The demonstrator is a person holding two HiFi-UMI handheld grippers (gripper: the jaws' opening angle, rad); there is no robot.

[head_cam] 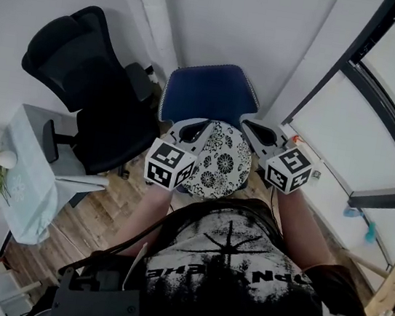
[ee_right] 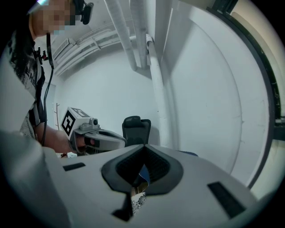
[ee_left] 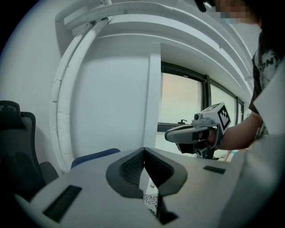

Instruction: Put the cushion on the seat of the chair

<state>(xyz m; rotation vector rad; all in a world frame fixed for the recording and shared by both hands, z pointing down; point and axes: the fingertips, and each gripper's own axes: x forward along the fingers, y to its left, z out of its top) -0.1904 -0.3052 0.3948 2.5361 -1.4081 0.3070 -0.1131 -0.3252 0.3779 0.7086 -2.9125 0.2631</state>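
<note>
1. Holding the cushion [head_cam: 222, 163] by two opposite edges, you were in the carrying step. It hung just in front of you, over the near part of the blue chair [head_cam: 209, 89], and I judged it not yet laid on the seat.
2. Your left tongs [head_cam: 203, 126] were closed tight on the cushion's left edge. Your right tongs [head_cam: 251, 127] were clamped on its right edge.
3. The next move, as I judged it, called for bringing the cushion forward until it was centred over the seat. You then needed to lower it flat and open both tongs only after that. Letting one side go early could have tipped it off the front.
4. Only the head view showed the whole cushion, the chair under it, and the black chair [head_cam: 84, 78] and desk [head_cam: 27, 187] to your left.
5. The right gripper view showed what the head view could not: a fold of patterned fabric pinched between the jaws. The left gripper view showed its jaws meeting at the tips, with a scrap of pattern just below them.
</note>
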